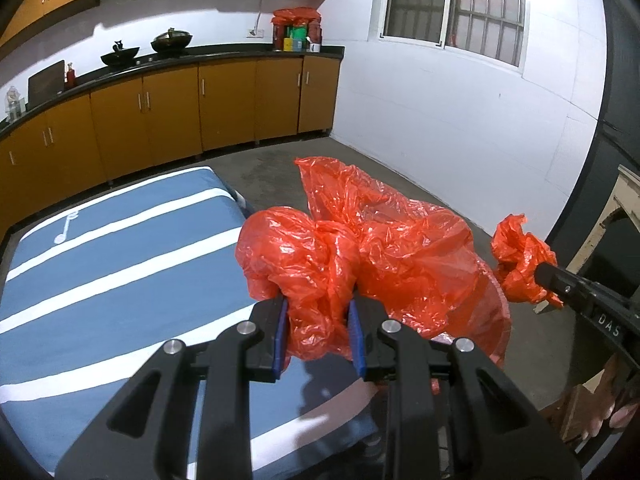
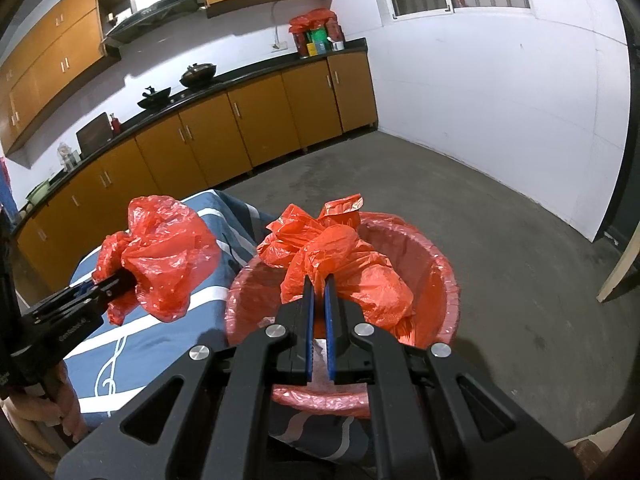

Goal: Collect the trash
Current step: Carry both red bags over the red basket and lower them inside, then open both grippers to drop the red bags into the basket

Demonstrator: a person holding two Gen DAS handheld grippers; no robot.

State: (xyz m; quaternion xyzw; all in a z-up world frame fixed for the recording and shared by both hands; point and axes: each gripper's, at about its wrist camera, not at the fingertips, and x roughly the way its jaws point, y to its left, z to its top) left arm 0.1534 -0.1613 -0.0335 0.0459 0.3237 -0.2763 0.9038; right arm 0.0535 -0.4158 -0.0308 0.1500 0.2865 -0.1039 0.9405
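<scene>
A red plastic trash bag (image 2: 436, 272) lines a round bin beside the blue table. My left gripper (image 1: 318, 312) is shut on a bunched part of the red bag's rim (image 1: 304, 256), held above the table's right edge. My right gripper (image 2: 319, 284) is shut on another bunched part of the rim (image 2: 344, 260), above the bin's opening. Each gripper shows in the other's view: the right one (image 1: 540, 272) at the right, the left one (image 2: 120, 280) at the left, both with red plastic in their jaws. White trash lies inside the bin (image 2: 320, 350).
A table with a blue cloth with white stripes (image 1: 120, 264) stands to the left of the bin. Orange cabinets with a black counter (image 1: 200, 56) line the far wall, with woks and red bags on it. Grey concrete floor (image 2: 500, 216) lies beyond the bin.
</scene>
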